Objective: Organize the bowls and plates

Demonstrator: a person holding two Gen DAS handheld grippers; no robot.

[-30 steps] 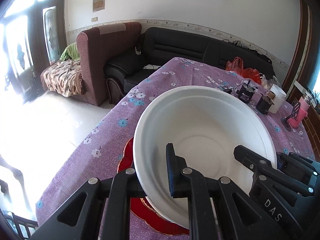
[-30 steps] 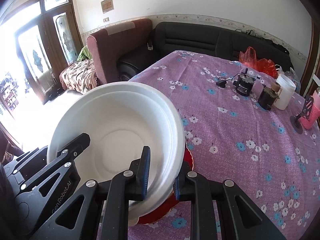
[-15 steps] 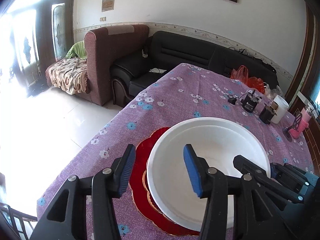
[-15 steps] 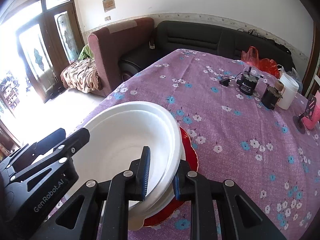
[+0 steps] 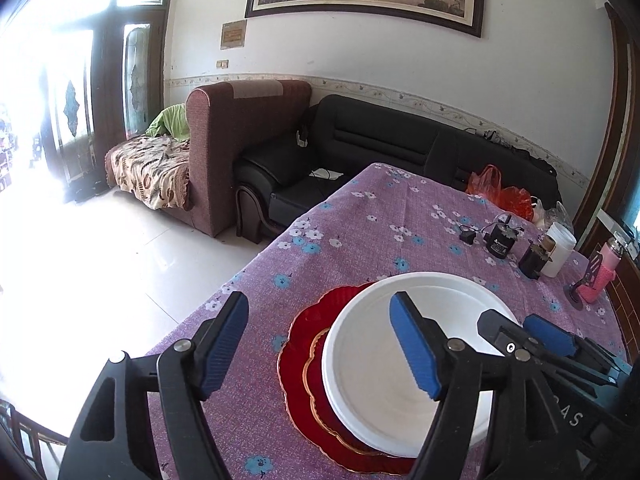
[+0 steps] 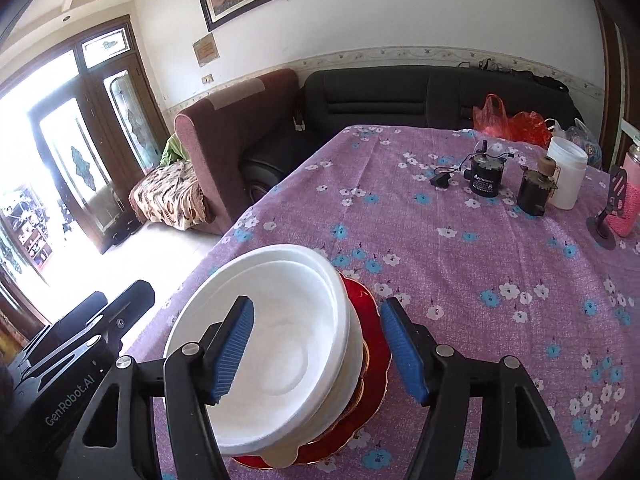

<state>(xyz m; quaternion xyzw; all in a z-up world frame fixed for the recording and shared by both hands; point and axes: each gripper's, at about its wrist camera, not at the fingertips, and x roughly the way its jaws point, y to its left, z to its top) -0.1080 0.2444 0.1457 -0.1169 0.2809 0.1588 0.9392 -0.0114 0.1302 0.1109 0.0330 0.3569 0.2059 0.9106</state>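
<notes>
A white bowl (image 5: pixel 380 380) rests level on a red gold-trimmed plate (image 5: pixel 300 376) near the table's front left corner. In the right wrist view the bowl (image 6: pixel 280 344) sits nested in another white bowl, and the red plate (image 6: pixel 374 344) shows beneath them. My left gripper (image 5: pixel 320 346) is opening. It straddles the bowl's left rim, and its blue pads (image 5: pixel 414 350) are clear of it. My right gripper (image 6: pixel 319 350) is opening too, astride the right rim with its pads (image 6: pixel 234 350) off the bowl. Each gripper shows at the edge of the other's view.
The purple flowered tablecloth (image 6: pixel 480 280) covers the table, whose left edge drops to a tiled floor. At the far right stand two black motors (image 6: pixel 486 178), a white jar (image 6: pixel 566 178), a pink bottle (image 6: pixel 624 208) and a red bag (image 6: pixel 508 120). Sofas lie beyond.
Both grippers let go of the white bowl and their jaws spread wide. The tilted bowl came down level onto the red plate. My left gripper drew back and up.
</notes>
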